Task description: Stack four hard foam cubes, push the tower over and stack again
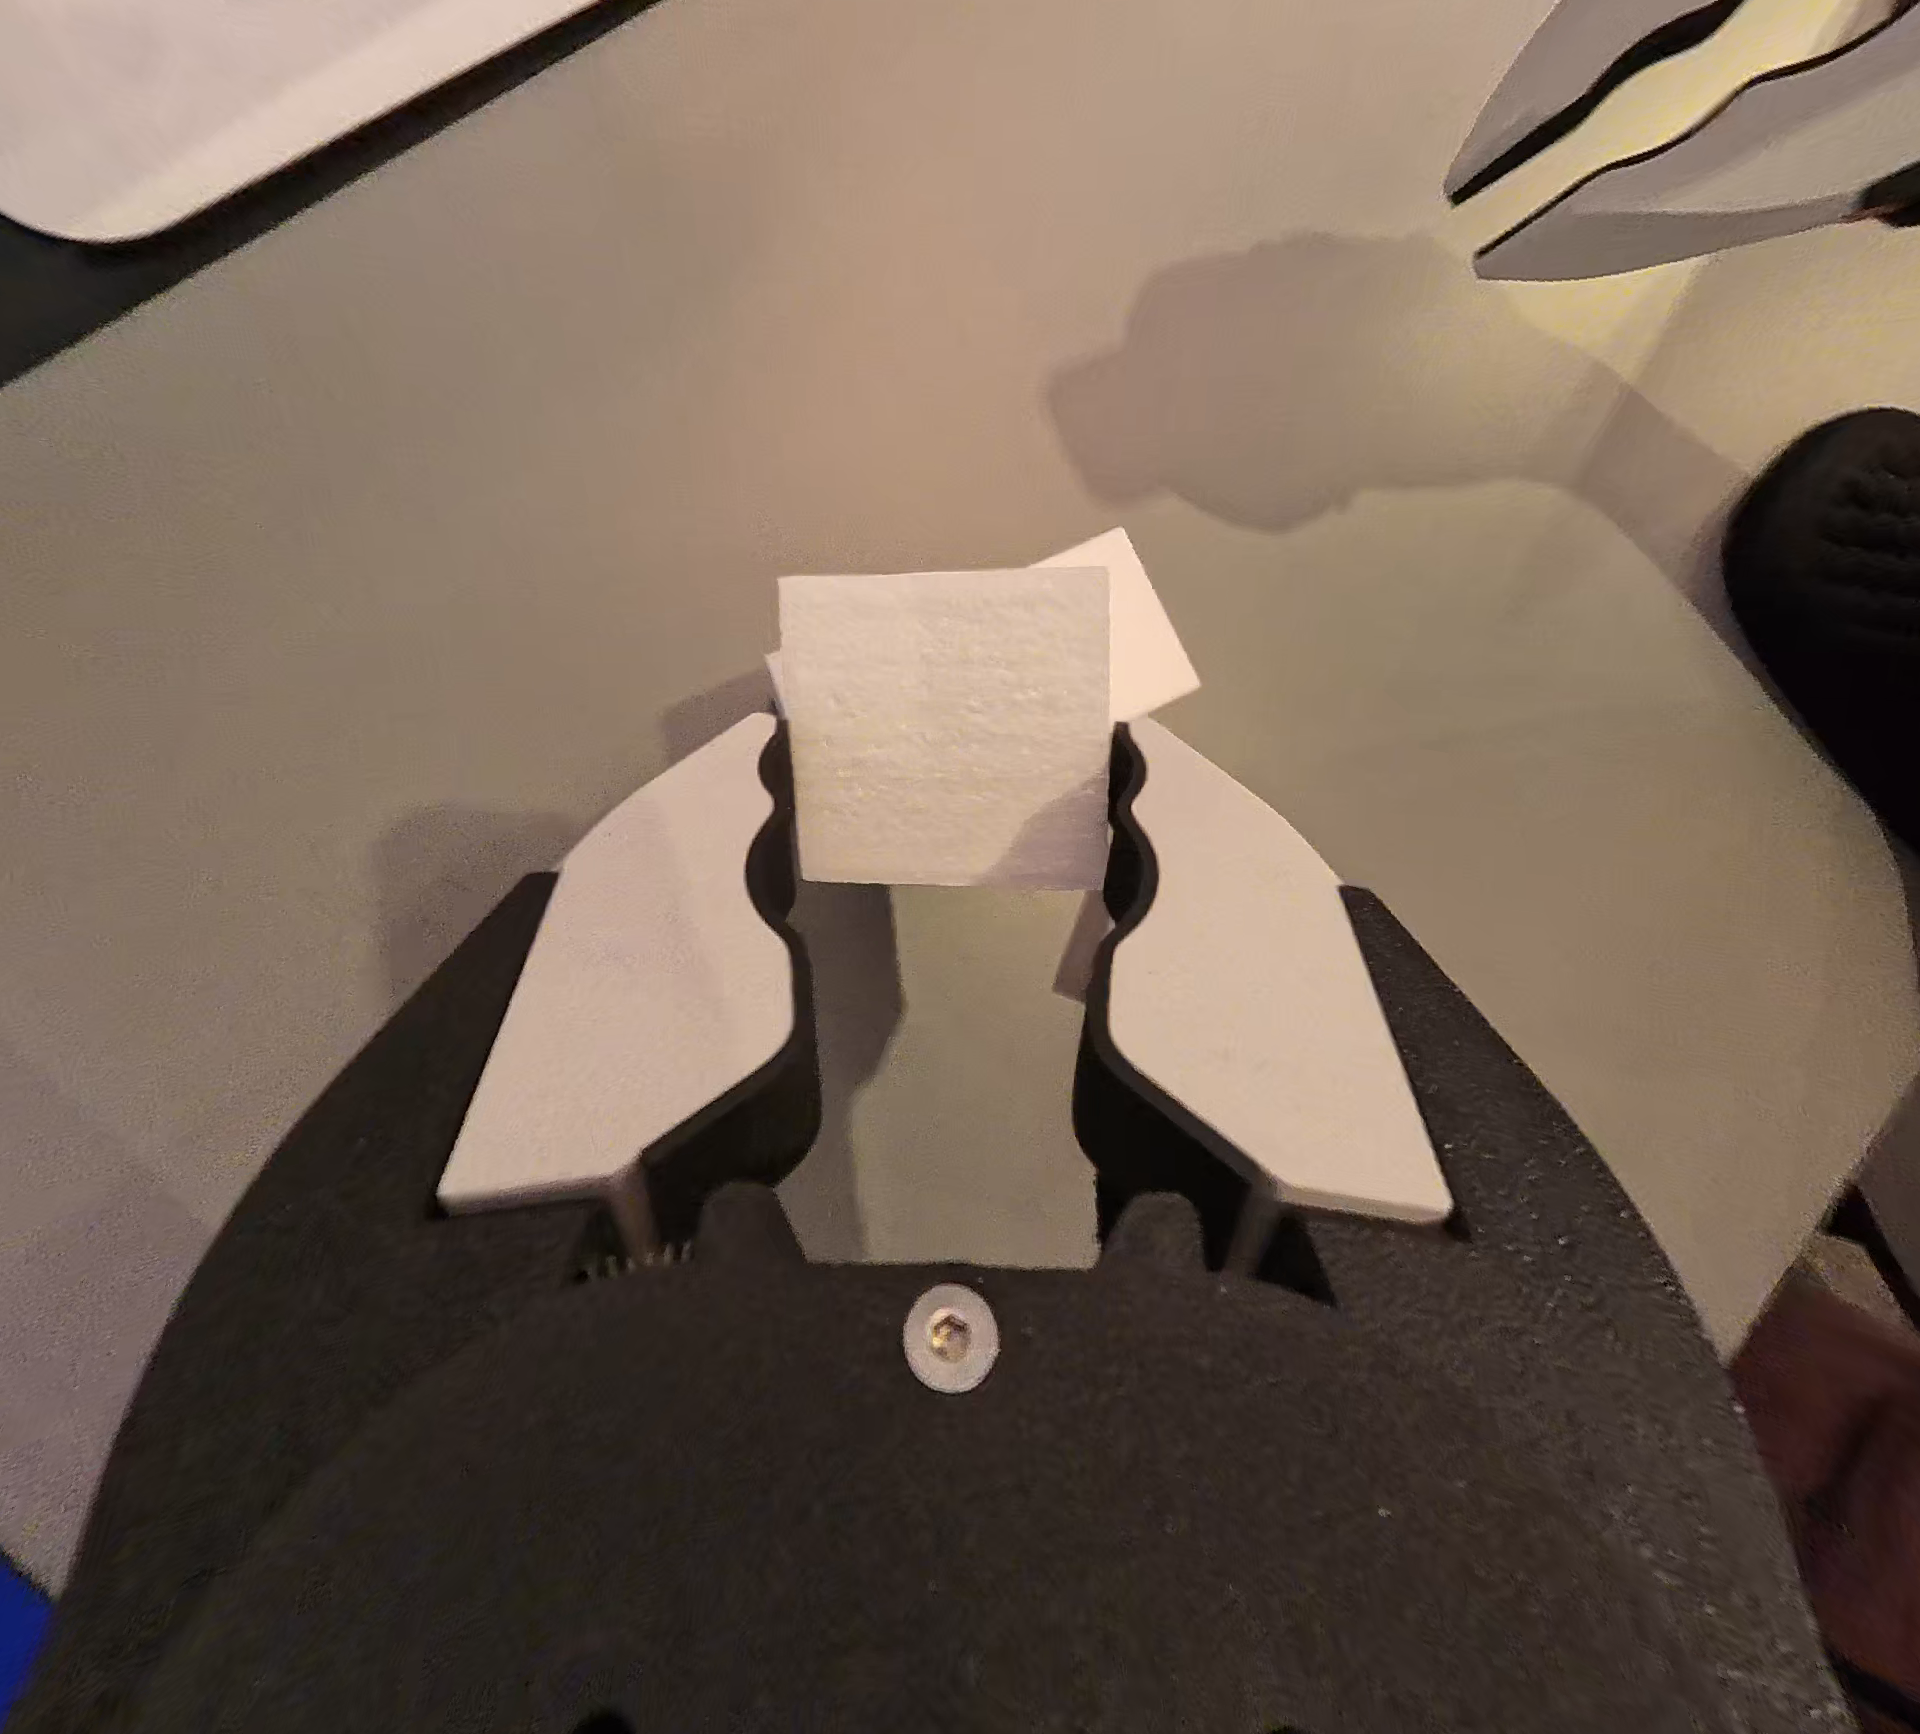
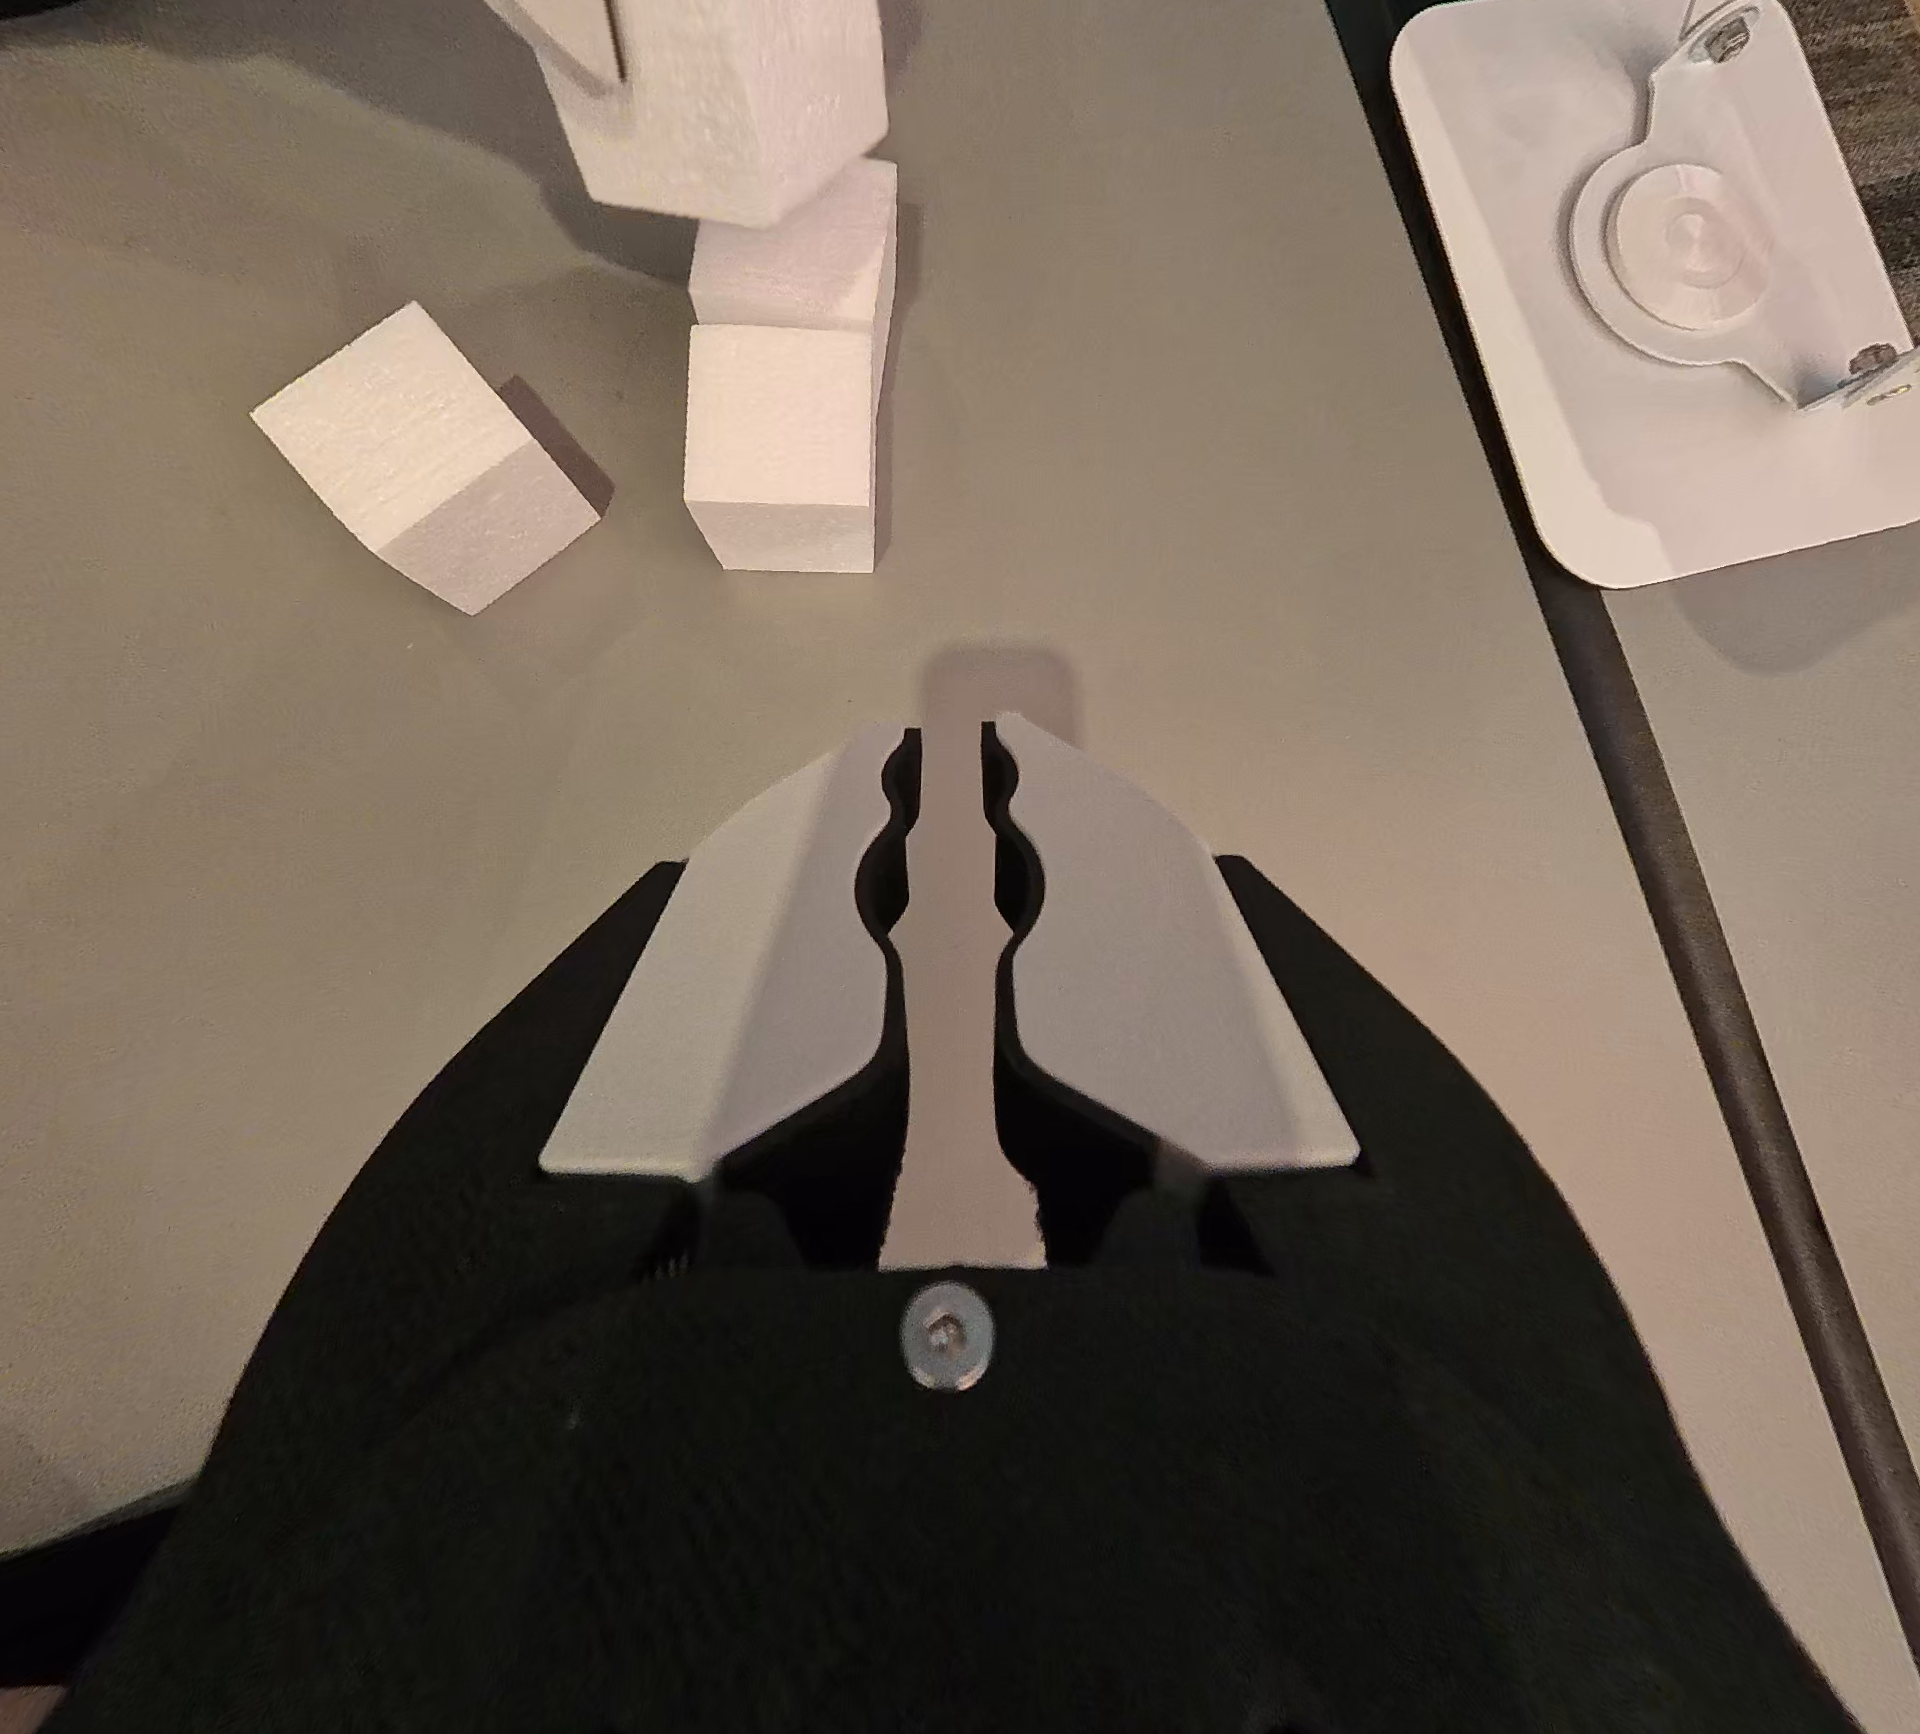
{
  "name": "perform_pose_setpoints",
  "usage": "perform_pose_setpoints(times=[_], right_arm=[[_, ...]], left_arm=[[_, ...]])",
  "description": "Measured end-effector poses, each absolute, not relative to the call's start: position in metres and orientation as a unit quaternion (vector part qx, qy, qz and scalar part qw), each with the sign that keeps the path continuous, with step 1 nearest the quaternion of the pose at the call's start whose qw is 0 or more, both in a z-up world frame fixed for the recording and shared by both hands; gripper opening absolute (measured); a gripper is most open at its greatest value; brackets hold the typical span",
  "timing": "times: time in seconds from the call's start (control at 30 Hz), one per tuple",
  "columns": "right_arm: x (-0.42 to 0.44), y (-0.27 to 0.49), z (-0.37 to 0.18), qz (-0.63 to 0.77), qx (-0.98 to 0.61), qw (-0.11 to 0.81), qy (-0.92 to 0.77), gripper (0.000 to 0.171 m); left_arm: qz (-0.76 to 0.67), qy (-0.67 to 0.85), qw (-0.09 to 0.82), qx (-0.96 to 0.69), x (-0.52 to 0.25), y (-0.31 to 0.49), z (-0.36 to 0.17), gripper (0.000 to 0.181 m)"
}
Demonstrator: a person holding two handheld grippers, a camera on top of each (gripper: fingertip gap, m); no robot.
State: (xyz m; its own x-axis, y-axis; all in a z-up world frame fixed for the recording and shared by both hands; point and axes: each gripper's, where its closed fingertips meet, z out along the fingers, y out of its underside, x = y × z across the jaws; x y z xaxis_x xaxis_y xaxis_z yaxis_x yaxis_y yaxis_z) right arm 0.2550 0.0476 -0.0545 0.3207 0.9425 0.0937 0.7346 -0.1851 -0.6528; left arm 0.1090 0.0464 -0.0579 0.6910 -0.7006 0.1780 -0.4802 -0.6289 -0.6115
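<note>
Holding one foam cube (image 1: 940,728), left tool (image 1: 943,728) clamped on its sides, hanging directly above two-cube stack (image 2: 784,354) on counter (image 2: 1143,437); held cube twisted relative to the cube below. Fourth cube (image 2: 426,453) lies loose, tilted, beside stack. Right tool (image 2: 951,734) empty, nearly closed, near side of stack, nearer loose cube. Count: four cubes, two tools, one white stand base (image 2: 1507,282).
</note>
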Motion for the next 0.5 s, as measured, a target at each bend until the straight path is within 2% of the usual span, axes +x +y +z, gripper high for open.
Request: perform_pose_setpoints(times=[0.1,0.3,0.5], right_arm=[[0.254,0.047,-0.054,0.169,-0.751,0.309,-0.558,0.012],[0.256,0.048,-0.056,0.165,-0.754,0.304,-0.558,0.012],[0.256,0.049,-0.057,0.159,-0.755,0.303,-0.559,0.012]], left_arm=[[-0.137,0.329,0.293,-0.887,0.103,0.056,-0.062,0.058],[-0.068,0.335,0.286,-0.895,0.101,0.056,-0.074,0.058],[-0.069,0.332,0.273,-0.9,0.102,0.056,-0.079,0.058]])
